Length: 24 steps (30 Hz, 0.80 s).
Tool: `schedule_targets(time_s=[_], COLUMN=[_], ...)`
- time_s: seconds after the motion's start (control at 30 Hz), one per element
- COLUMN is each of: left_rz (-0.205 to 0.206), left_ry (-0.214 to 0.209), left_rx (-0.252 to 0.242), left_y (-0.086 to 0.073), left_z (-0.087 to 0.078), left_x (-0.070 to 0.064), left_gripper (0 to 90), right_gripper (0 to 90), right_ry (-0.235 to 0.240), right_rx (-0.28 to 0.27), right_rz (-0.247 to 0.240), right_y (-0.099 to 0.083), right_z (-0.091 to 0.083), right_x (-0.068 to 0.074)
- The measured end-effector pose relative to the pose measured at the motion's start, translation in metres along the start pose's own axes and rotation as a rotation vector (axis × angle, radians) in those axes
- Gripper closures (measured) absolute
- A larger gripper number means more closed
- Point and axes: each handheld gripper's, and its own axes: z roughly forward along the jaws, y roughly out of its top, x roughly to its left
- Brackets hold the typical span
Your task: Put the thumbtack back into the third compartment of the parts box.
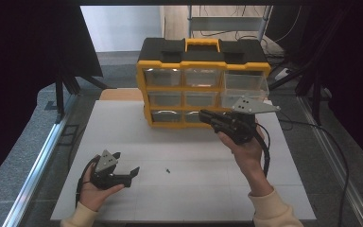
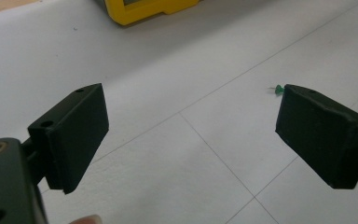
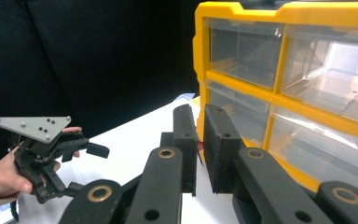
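Green pushpin (image 2: 277,88) lying on white table (image 1: 194,189), lower centre of high view, just right of left gripper (image 1: 125,171), jaws spread wide toward it. Right gripper (image 3: 199,144), pinching something small and red, farther off by yellow drawer organizer (image 1: 203,85). Nothing between pin and left jaws.

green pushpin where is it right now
The green pushpin lies on the white table in the high view, just right of the open left tool.
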Motion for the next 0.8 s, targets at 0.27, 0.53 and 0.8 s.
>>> schedule_targets(time_s=[0.27,0.53,0.8], left_rz=[0.002,0.004,0.006], left_ry=[0.0,0.001,0.001], left_rx=[0.003,0.004,0.004], left_y=[0.0,-0.001,-0.001], left_z=[0.001,0.001,0.001], left_x=[0.0,0.0,0.0], left_gripper=[9.6,9.6,9.6], right_gripper=[83.3,83.3,83.3], right_ry=[-0.036,-0.063,-0.094], right_rx=[-0.01,-0.029,-0.042], right_rz=[0.001,0.029,0.018], right_y=[0.009,0.015,0.026], right_z=[-0.003,-0.009,-0.015], right_x=[-0.012,-0.024,-0.032])
